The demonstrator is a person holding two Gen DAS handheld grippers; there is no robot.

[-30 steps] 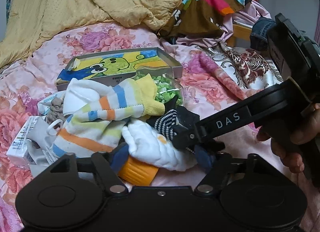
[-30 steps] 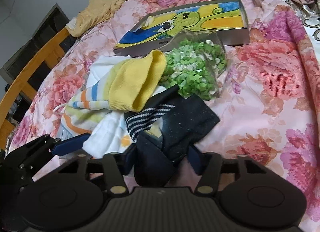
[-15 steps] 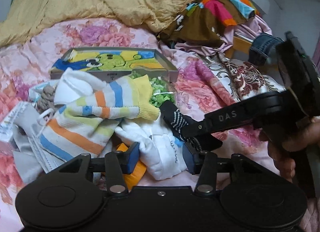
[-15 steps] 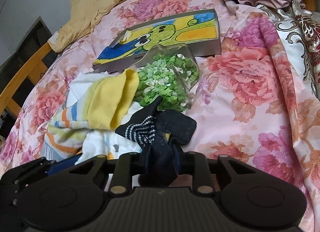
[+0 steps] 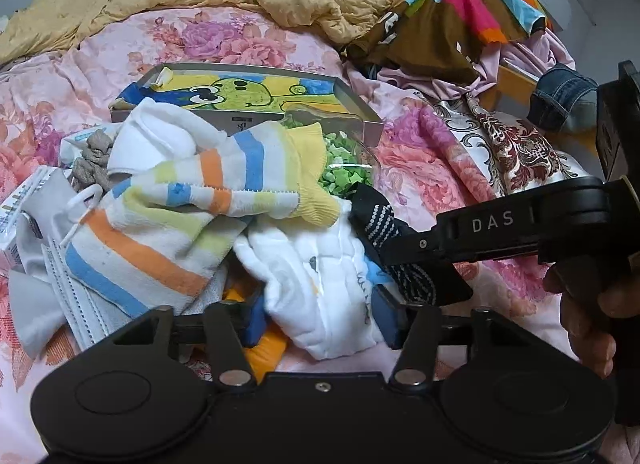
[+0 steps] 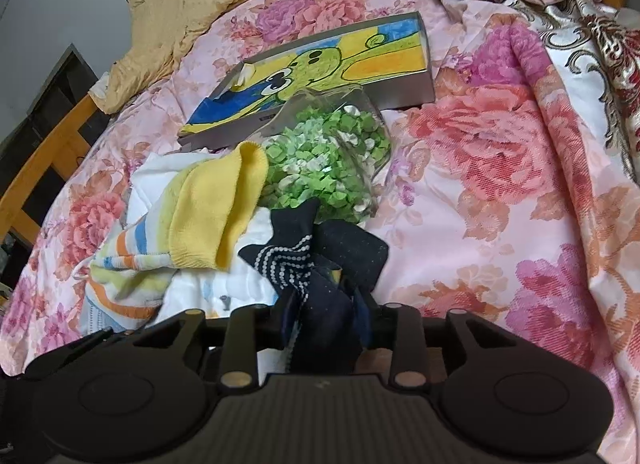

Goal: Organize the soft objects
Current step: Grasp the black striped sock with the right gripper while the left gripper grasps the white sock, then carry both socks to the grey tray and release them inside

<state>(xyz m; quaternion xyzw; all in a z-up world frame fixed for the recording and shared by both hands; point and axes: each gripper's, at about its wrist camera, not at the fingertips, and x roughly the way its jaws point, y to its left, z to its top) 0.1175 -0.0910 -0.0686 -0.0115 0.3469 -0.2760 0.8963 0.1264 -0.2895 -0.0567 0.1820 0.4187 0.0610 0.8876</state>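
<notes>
My left claw (image 5: 320, 322) is clenched on the white sock (image 5: 320, 288); its blue pads press that bundle from both sides after just closing in. An orange thing (image 5: 264, 348) lies under it, and the striped sock (image 5: 176, 223) is draped ahead and to the left of this claw.

My right claw (image 6: 326, 320) grips the dark navy sock (image 6: 320, 292), bunched between the pads, though its jaws have just eased apart a little. Straight ahead of it sits the clear bag of green bits (image 6: 328, 159), with the frog-picture box (image 6: 312, 75) beyond, all on the flowered bed (image 6: 500, 191).
</notes>
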